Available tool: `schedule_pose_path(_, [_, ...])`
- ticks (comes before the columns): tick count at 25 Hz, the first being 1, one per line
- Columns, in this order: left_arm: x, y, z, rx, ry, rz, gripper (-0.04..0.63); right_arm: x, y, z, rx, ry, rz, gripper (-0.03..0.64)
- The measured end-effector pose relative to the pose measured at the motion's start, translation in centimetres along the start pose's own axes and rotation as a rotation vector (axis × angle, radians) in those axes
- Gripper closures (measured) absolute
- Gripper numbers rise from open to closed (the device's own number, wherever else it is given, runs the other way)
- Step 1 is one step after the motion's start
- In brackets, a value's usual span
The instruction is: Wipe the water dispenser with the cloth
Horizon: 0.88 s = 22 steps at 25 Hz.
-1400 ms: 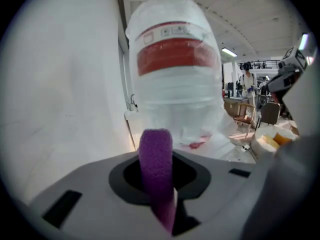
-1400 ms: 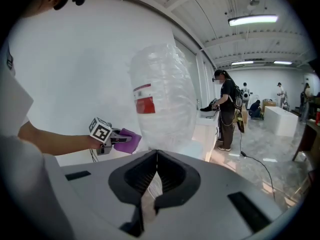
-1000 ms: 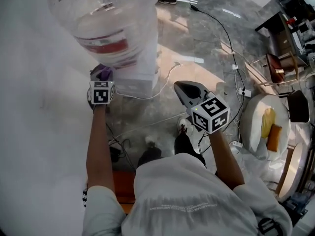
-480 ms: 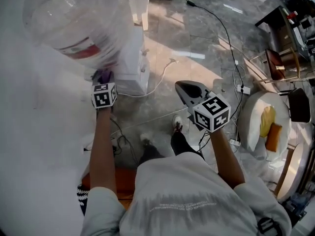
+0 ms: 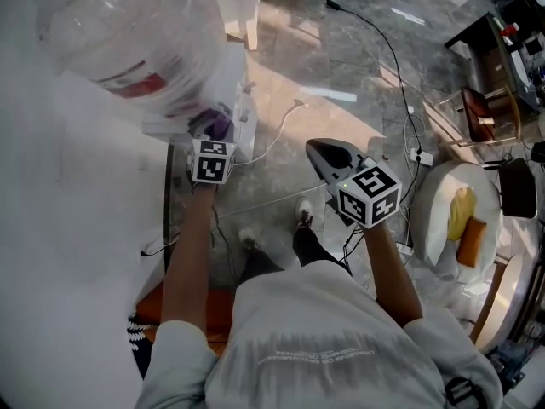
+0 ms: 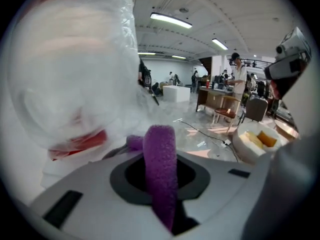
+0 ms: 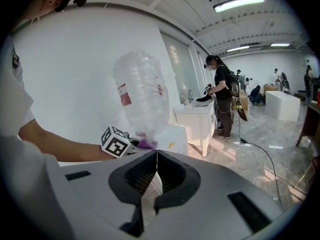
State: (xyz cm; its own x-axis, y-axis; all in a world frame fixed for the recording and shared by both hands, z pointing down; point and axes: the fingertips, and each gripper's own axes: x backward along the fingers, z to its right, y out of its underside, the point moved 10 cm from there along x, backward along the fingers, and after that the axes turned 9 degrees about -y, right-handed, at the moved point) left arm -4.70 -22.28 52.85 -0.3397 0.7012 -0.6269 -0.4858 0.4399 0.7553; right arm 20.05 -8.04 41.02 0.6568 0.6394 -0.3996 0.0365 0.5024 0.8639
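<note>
The white water dispenser (image 5: pixel 238 122) stands against the wall with a big clear bottle (image 5: pixel 128 32) on top, wrapped in plastic. My left gripper (image 5: pixel 210 135) is shut on a purple cloth (image 5: pixel 215 126) and holds it against the dispenser's top, just under the bottle. In the left gripper view the purple cloth (image 6: pixel 160 171) stands up between the shut jaws, with the bottle (image 6: pixel 70 84) close ahead. My right gripper (image 5: pixel 328 153) hangs in the air right of the dispenser, shut and empty. The right gripper view shows the bottle (image 7: pixel 141 96), the dispenser (image 7: pixel 170 136) and the left gripper (image 7: pixel 131 145).
White cables (image 5: pixel 281 135) and a black cable (image 5: pixel 383 49) run over the grey marble floor. A round white chair (image 5: pixel 456 216) with orange and yellow cushions stands at the right. A white wall (image 5: pixel 68 228) fills the left. A person (image 7: pixel 222 96) stands by a white counter (image 7: pixel 197 121).
My left gripper has moved right and forward with the purple cloth along the dispenser's top. The right gripper has stayed where it was.
</note>
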Motion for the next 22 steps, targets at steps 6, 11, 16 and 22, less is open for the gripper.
schedule_pose_path(6, [-0.4, 0.6, 3.5, -0.280, 0.152, 0.002, 0.532, -0.9, 0.8, -1.1, -0.014, -0.007, -0.027, 0.601])
schedule_pose_path(11, [-0.3, 1.0, 3.2, -0.351, 0.218, 0.032, 0.532, -1.6, 1.4, -2.4, -0.023, -0.001, -0.048, 0.601])
schedule_pose_path(16, [0.0, 1.4, 1.8, -0.310, 0.306, 0.073, 0.532, -2.5, 1.5, -4.0, -0.019, 0.004, -0.064, 0.601])
schedule_pose_path(22, [1.1, 2.3, -0.9, -0.242, 0.335, 0.129, 0.532, -3.6, 1.4, -5.9, -0.008, 0.009, -0.069, 0.601])
